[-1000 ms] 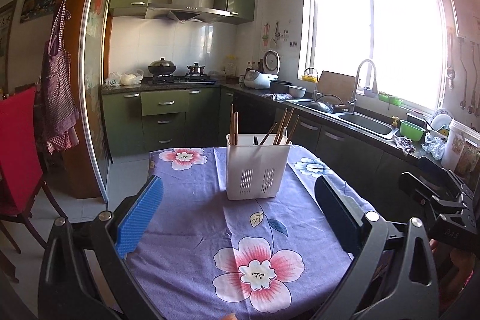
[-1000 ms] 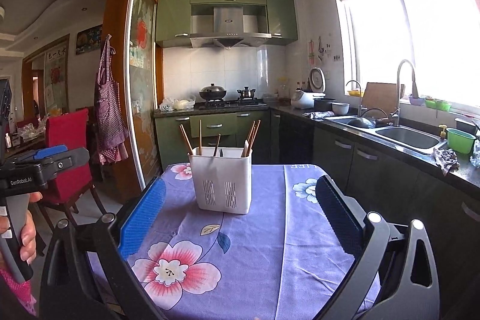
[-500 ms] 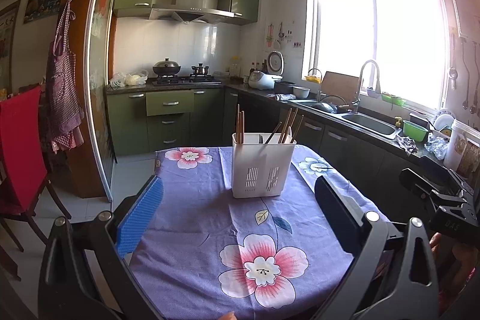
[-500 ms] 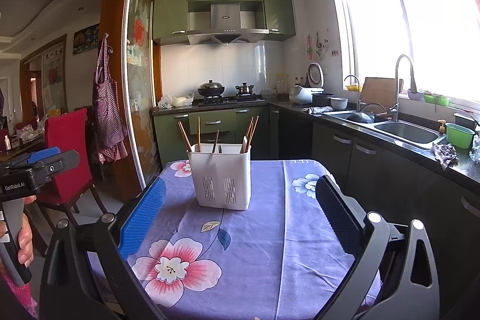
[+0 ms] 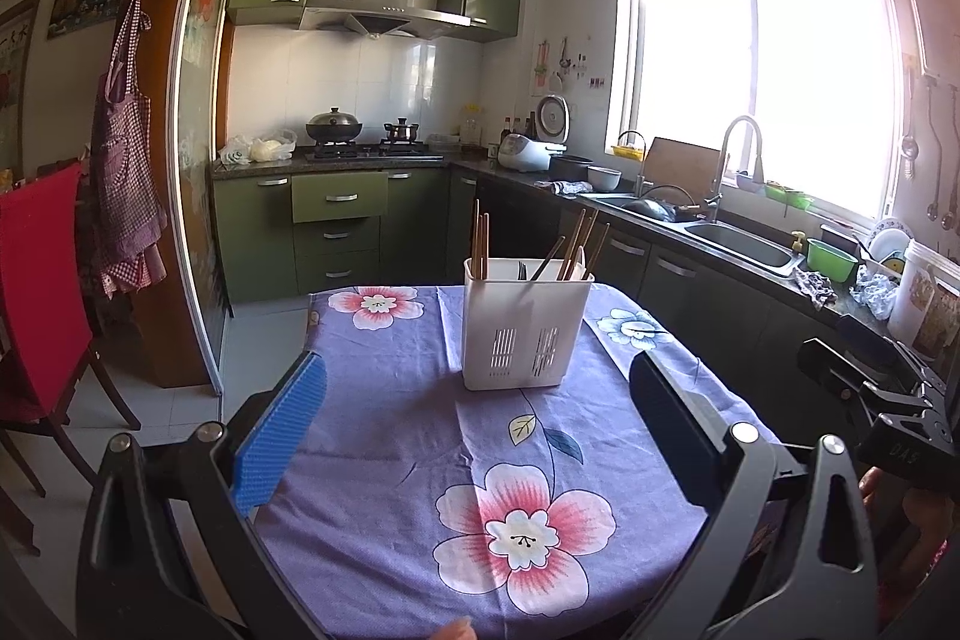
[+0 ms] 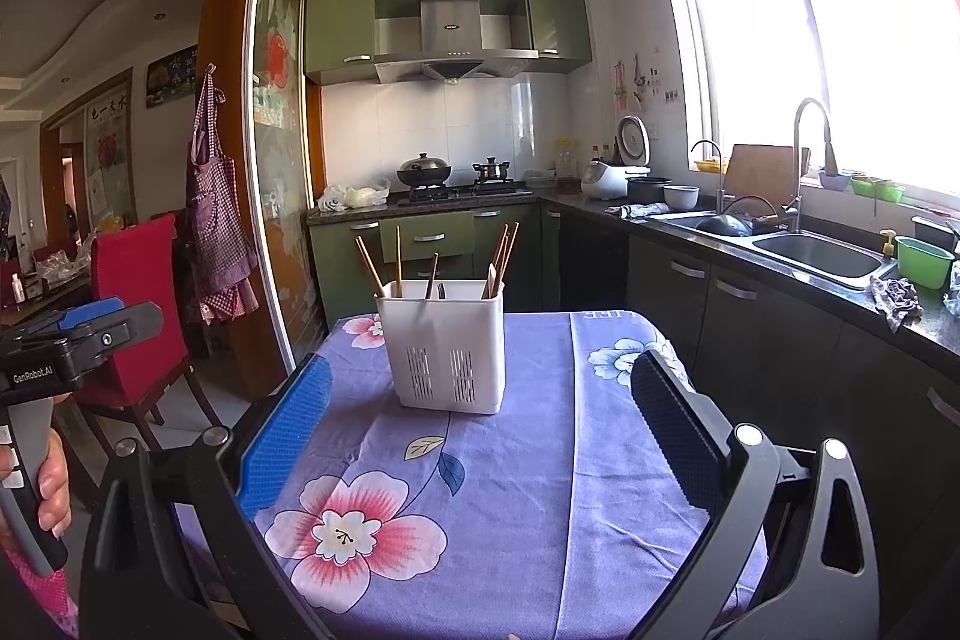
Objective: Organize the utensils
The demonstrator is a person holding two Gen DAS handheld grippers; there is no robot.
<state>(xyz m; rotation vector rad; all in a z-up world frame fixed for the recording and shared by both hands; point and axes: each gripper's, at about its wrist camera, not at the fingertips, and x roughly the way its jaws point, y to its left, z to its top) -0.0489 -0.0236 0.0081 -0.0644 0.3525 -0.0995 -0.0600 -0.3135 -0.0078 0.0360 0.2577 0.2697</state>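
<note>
Standing ahead of both hand-held grippers point(image 5: 477, 436) point(image 6: 480, 436): caddy point(image 5: 525, 331).

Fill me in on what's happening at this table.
A person holds a handheld gripper in each hand over a table with a purple floral tablecloth. The left gripper and right gripper are both open and empty, aimed at a white utensil holder standing upright on the cloth. Wooden chopsticks and a few dark utensils stand in it. Neither gripper touches the holder or its contents.
</note>
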